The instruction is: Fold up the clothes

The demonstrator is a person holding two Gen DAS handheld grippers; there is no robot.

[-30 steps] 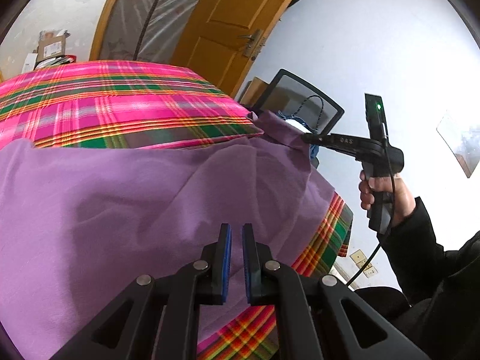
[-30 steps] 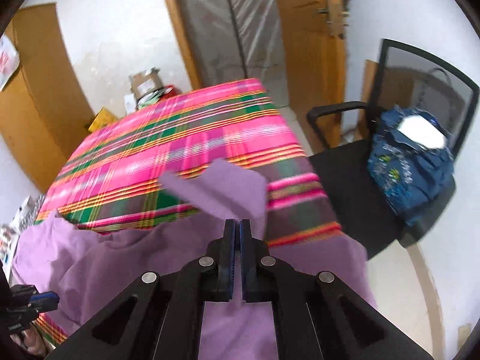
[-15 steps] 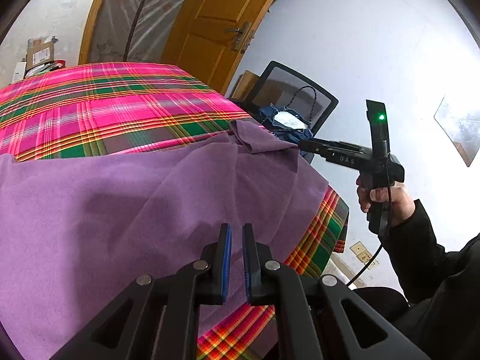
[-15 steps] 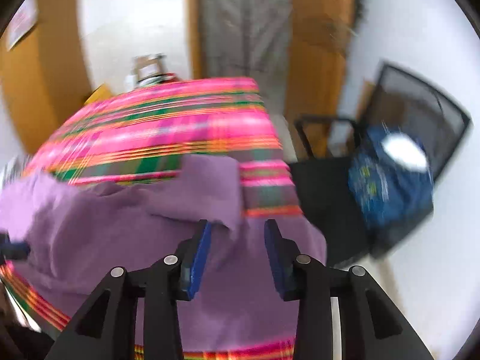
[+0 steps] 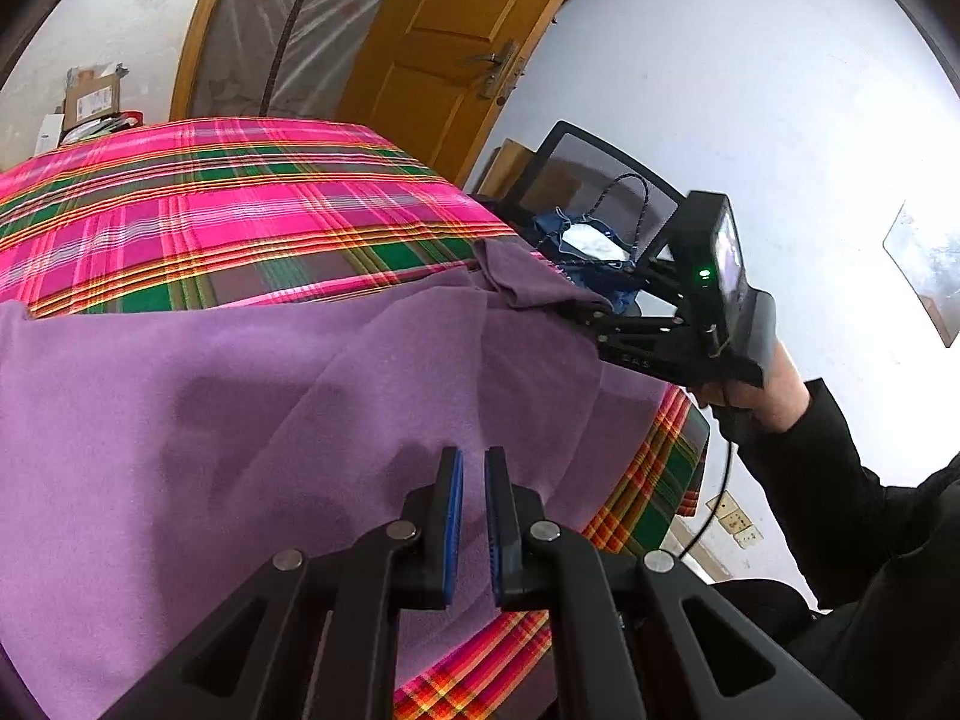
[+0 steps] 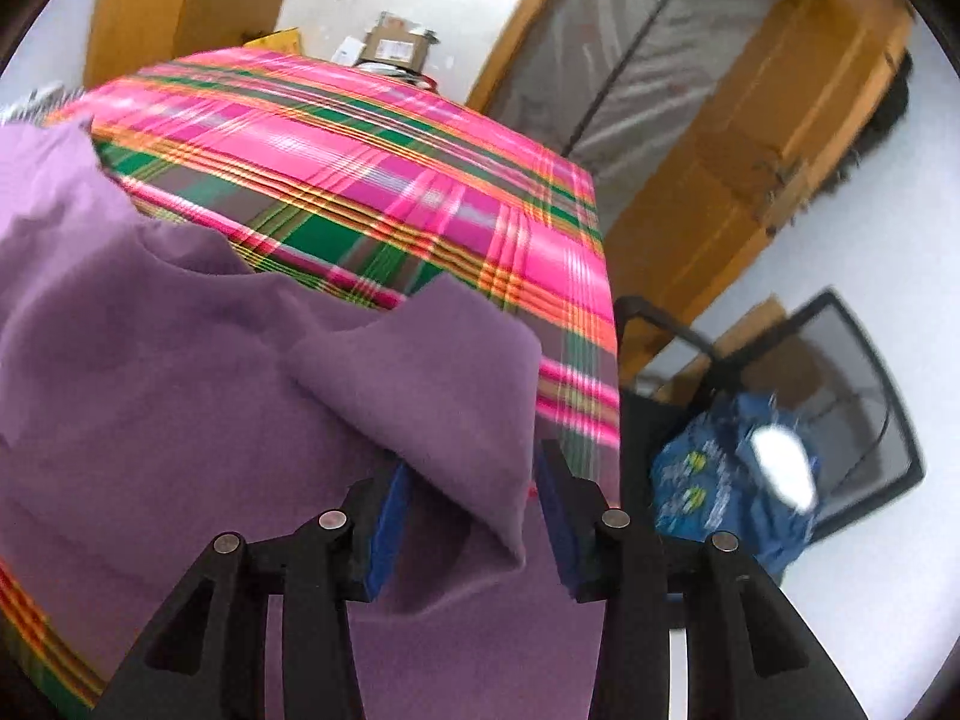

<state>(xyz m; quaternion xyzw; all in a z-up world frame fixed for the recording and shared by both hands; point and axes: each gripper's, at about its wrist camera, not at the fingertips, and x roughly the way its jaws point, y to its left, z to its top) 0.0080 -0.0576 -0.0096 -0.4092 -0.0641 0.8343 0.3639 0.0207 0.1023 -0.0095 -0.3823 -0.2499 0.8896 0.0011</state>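
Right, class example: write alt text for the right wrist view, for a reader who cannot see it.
The right gripper, its jaws opening, straddles a raised fold of the purple garment spread over a table with a pink and green plaid tablecloth. To the right stands a black chair with a blue bag on it; a wooden door is behind.

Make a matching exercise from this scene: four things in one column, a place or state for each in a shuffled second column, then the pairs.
Things:
1. purple garment
2. plaid tablecloth
3. blue bag
4. right gripper

Places or states:
A. resting on the black chair
B. jaws apart, a fold of fabric between them
C. spread over the near part of the table
D. covering the table, under the fabric

Pairs: 1-C, 2-D, 3-A, 4-B
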